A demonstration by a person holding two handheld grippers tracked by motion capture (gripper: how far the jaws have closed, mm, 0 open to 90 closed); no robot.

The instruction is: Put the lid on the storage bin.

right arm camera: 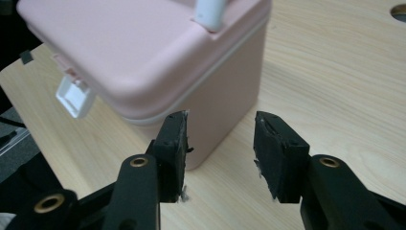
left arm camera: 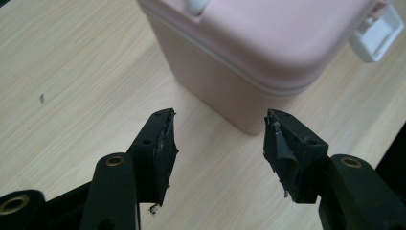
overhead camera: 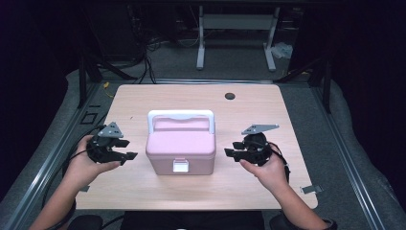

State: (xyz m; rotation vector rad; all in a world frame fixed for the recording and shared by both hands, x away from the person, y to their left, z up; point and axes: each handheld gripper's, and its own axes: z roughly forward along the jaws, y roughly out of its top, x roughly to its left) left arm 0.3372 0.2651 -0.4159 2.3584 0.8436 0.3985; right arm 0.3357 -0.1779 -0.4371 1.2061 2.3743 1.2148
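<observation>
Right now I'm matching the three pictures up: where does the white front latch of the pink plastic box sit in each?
High view: white front latch, centre, low on the box's near face.
Left gripper view: top right corner.
Right gripper view: left, mid-height.
Shared landmark: white carry handle.

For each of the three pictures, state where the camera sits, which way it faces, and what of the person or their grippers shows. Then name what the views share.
High view: above the person's side, looking forward and down on the table; both forearms, left gripper, right gripper.
Left gripper view: rides on the left gripper, looks along its open jaws at a box corner.
Right gripper view: rides on the right gripper, open jaws toward another corner.
Shared: box, its latch.
</observation>
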